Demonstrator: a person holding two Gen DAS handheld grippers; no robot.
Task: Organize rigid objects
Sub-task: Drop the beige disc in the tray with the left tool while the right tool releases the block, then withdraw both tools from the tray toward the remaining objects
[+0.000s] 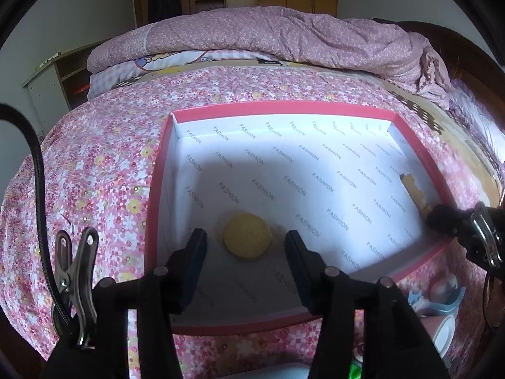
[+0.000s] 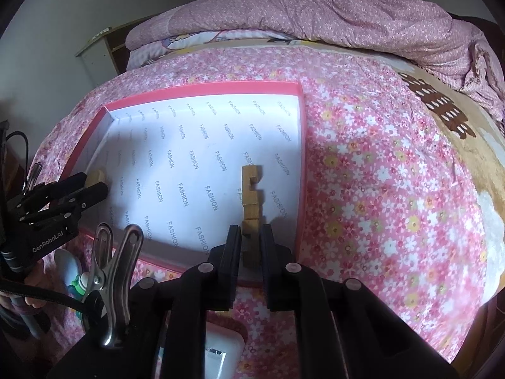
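Note:
A pink-rimmed box [image 1: 284, 107] lined with white "FASHION" paper lies on the flowered bedspread. A round yellow wooden piece [image 1: 247, 236] rests on its floor, just ahead of my open left gripper [image 1: 246, 243], whose fingers stand apart on either side of it without touching. In the right wrist view my right gripper [image 2: 250, 237] is shut on the near end of a notched wooden block [image 2: 251, 195] that lies over the box floor near the right wall [image 2: 303, 158]. The left gripper [image 2: 94, 186] and the round piece [image 2: 96, 176] also show there at the left.
A folded pink quilt [image 1: 284, 38] lies across the far side of the bed. Small toys and a pale bowl [image 1: 442, 303] sit at the bed's near edge, beside the box. A white tablet-like item [image 2: 217, 353] lies under my right gripper. A shelf [image 1: 56, 85] stands at the left.

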